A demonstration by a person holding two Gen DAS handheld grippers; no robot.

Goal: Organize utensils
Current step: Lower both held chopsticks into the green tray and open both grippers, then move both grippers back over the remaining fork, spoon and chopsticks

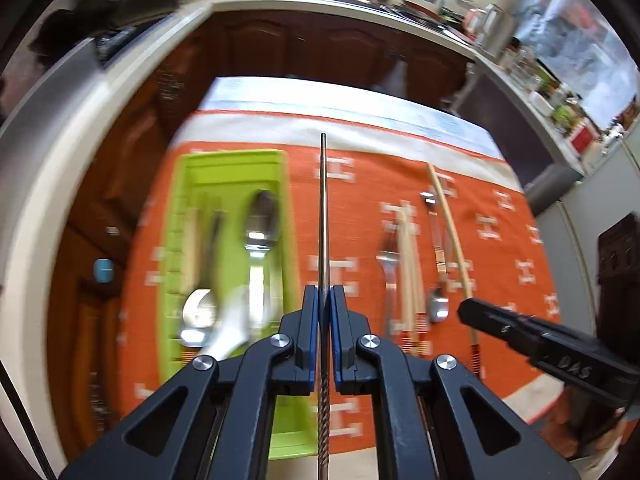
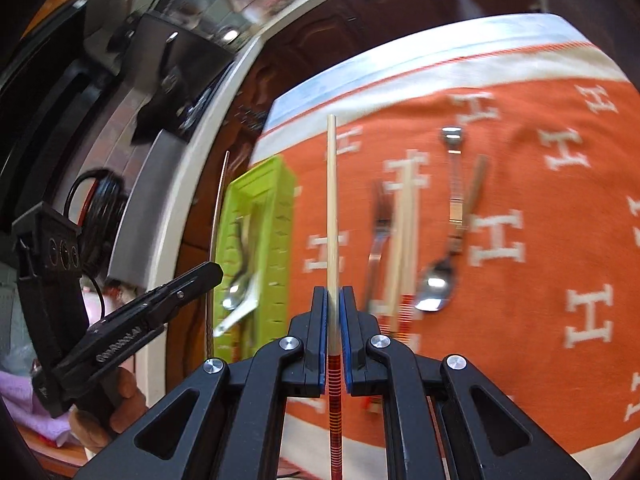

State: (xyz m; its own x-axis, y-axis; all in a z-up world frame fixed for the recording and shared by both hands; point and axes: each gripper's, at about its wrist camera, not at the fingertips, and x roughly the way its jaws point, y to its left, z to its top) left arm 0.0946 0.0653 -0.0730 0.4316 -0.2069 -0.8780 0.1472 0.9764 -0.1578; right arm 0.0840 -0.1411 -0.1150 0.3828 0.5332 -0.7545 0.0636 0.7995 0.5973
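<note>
My left gripper (image 1: 324,290) is shut on a thin metal chopstick (image 1: 323,200) that points away over the orange cloth, just right of the green utensil tray (image 1: 176,200). The tray holds spoons (image 1: 262,220) and other blurred pieces. My right gripper (image 2: 333,292) is shut on a wooden chopstick (image 2: 332,200) with a red-striped end, raised above the cloth. On the cloth lie a fork (image 2: 378,232), a pair of wooden chopsticks (image 2: 406,240) and a spoon (image 2: 436,286). Each gripper shows at the side of the other's view.
The orange cloth (image 1: 352,220) with white H marks covers the table. Dark wooden cabinets (image 1: 280,44) and a pale counter edge (image 1: 120,80) run behind and to the left of the table. The counter at the right (image 1: 560,100) is crowded with items.
</note>
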